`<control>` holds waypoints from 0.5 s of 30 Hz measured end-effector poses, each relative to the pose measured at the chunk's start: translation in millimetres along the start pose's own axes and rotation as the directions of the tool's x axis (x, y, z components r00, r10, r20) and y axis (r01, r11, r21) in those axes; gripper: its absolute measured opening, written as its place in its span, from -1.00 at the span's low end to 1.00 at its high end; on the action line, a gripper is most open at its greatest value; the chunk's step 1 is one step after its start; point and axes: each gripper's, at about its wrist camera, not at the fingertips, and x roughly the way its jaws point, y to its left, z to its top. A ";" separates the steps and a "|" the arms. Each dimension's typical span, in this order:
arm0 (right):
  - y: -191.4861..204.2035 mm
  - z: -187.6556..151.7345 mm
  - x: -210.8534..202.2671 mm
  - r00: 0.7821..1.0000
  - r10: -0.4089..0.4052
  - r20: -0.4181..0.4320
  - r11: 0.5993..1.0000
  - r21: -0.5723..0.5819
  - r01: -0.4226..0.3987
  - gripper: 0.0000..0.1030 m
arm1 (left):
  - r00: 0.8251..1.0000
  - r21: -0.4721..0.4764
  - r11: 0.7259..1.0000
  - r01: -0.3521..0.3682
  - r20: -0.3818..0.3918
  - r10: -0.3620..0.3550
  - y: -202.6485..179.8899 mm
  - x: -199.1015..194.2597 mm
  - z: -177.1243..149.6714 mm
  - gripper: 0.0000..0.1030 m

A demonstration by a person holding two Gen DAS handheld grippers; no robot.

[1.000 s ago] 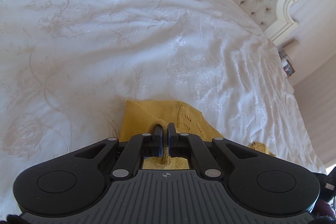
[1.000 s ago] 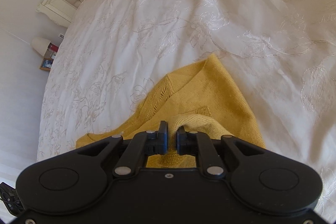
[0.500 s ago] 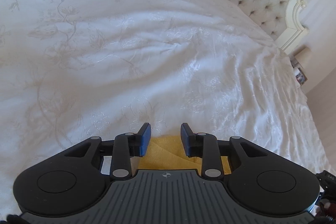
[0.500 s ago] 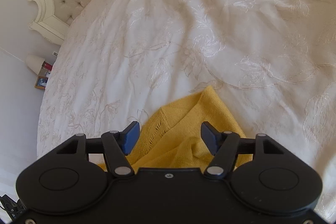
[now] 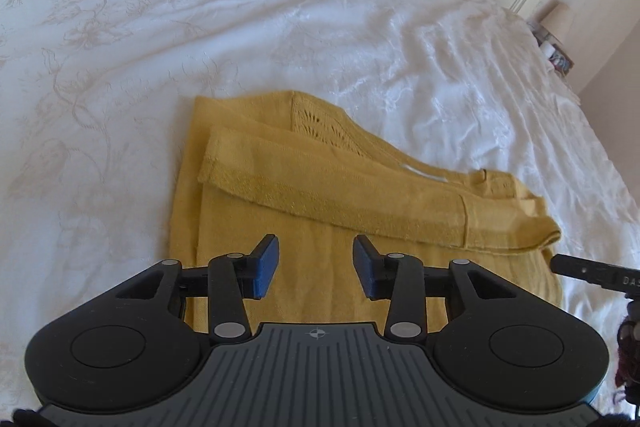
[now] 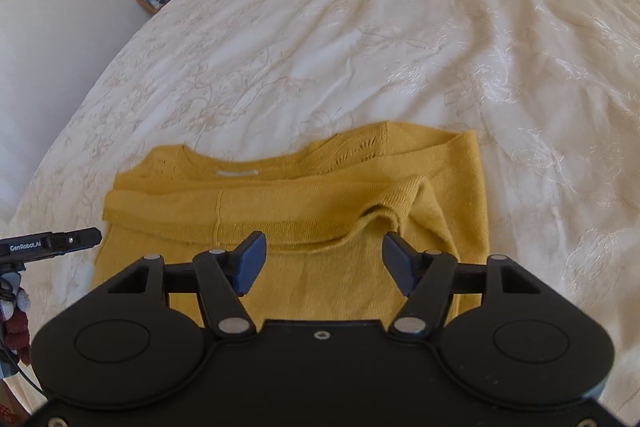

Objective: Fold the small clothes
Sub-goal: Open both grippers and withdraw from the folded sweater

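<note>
Folded yellow sweater (image 5: pixel 320 259) on bed (image 5: pixel 280 27); left gripper (image 5: pixel 316 265) fingers opening, right gripper (image 6: pixel 323 263) fingers spread, both empty.

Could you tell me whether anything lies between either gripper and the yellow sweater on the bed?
Nothing visible does. The yellow sweater lies part-folded on the white bedspread, directly below the left gripper, whose jaws are opening with nothing between them, and the open right gripper. No other object sits on it.
</note>
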 end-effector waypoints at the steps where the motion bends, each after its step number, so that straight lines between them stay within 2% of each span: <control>1: 1.3 -3.3 2.1 1.000 -0.005 -0.013 1.000 -0.023 0.005 0.32 | 1.000 0.005 1.000 -0.005 -0.006 0.005 -2.1 3.0 -0.8 -0.23; 8: 1.4 -4.1 18.9 0.998 -0.022 -0.063 0.995 -0.103 0.015 0.32 | 0.997 0.062 0.996 -0.056 -0.057 0.059 -8.6 32.6 6.3 -0.23; 12: -4.9 9.2 34.6 0.998 -0.015 -0.065 0.993 -0.118 0.007 0.32 | 0.996 0.061 0.996 -0.061 -0.061 0.065 -2.1 46.4 23.1 -0.23; 15: -14.3 26.0 46.9 0.998 -0.037 -0.048 0.992 -0.125 0.031 0.31 | 0.996 0.070 0.995 -0.073 -0.054 0.076 2.2 57.3 39.7 -0.23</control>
